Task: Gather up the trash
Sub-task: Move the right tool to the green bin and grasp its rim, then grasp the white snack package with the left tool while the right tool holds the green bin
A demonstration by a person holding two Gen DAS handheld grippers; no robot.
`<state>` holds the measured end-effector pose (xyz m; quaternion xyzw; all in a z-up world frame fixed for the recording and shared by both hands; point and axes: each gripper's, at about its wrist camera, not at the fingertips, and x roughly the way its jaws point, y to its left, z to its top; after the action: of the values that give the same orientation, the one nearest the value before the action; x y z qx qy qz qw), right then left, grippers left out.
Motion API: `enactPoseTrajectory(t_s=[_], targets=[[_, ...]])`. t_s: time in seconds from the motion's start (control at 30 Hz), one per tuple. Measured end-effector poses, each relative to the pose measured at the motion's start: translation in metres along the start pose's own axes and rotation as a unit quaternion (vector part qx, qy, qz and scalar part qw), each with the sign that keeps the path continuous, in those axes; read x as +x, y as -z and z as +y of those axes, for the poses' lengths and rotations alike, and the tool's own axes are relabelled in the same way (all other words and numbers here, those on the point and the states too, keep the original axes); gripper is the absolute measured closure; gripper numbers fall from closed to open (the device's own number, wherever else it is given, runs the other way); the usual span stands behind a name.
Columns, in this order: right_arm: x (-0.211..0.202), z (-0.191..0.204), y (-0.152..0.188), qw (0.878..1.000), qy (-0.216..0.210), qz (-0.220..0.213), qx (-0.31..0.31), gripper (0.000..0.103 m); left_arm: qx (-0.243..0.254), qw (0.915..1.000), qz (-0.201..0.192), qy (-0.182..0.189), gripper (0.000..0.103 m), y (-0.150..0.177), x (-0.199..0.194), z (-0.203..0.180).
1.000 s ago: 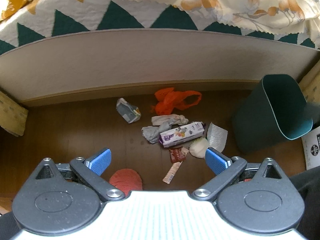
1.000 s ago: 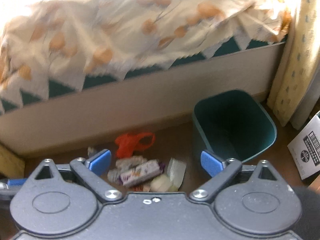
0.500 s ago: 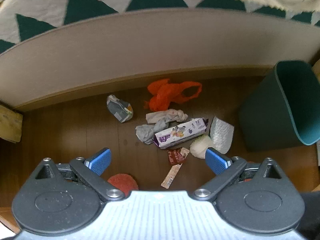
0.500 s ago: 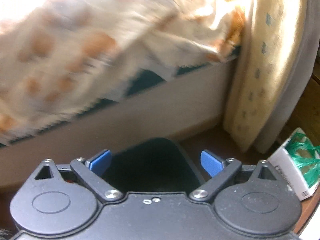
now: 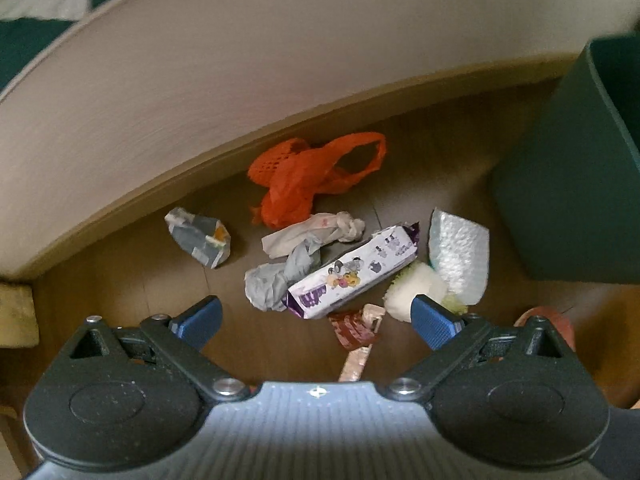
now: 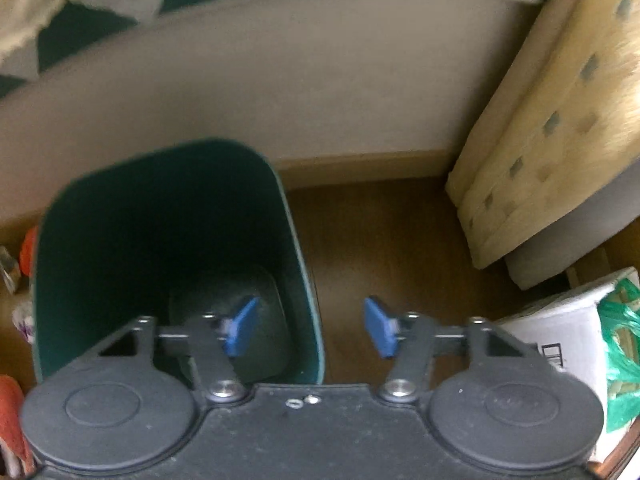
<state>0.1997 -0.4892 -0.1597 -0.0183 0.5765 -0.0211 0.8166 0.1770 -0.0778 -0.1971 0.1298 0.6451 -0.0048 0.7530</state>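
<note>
A pile of trash lies on the wooden floor in the left wrist view: an orange mesh bag (image 5: pixel 316 176), a crumpled grey packet (image 5: pixel 200 236), a knotted white wrapper (image 5: pixel 312 232), a knotted grey bag (image 5: pixel 276 280), a purple-and-white wrapper (image 5: pixel 356 272), a silver pouch (image 5: pixel 460 252), a white foam lump (image 5: pixel 416 292) and a red-brown wrapper (image 5: pixel 356 328). My left gripper (image 5: pixel 316 316) hangs open just above the pile's near side, holding nothing. My right gripper (image 6: pixel 310 326) straddles the right wall of the dark green bin (image 6: pixel 168 240). Its jaws are closing, and the pads do not touch the wall.
The bed's pale base runs behind everything. The bin (image 5: pixel 572 184) stands right of the pile. A cream curtain (image 6: pixel 560 120) hangs at the right, with a white box (image 6: pixel 560 340) holding a green bag below it. A reddish round object (image 5: pixel 548 320) lies by the left gripper's right finger.
The left gripper has sunk closer to the trash pile. The right gripper has swung right from the pile to over the bin's edge, and its jaws have narrowed.
</note>
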Motion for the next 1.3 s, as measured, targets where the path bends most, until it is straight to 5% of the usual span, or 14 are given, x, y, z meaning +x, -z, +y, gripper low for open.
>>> enactPoseTrajectory(t_s=[0.23, 0.57, 1.0, 1.3], targets=[[0.031, 0.013, -0.009, 0.998, 0.009, 0.017, -0.061, 0.080, 0.027, 0.9989, 0.036, 0.012, 0.002, -0.008, 0.056, -0.005], [0.046, 0.013, -0.015, 0.995, 0.012, 0.039, -0.086, 0.094, 0.064, 0.9955, 0.063, 0.030, 0.002, -0.022, 0.125, -0.020], [0.042, 0.018, -0.013, 0.995, 0.013, 0.044, -0.090, 0.094, 0.192, 0.9788, 0.057, 0.043, 0.002, -0.027, 0.187, -0.048], [0.045, 0.015, -0.018, 0.996, 0.020, 0.054, -0.068, 0.093, 0.205, 0.9726, 0.081, 0.074, 0.003, -0.034, 0.217, -0.048]])
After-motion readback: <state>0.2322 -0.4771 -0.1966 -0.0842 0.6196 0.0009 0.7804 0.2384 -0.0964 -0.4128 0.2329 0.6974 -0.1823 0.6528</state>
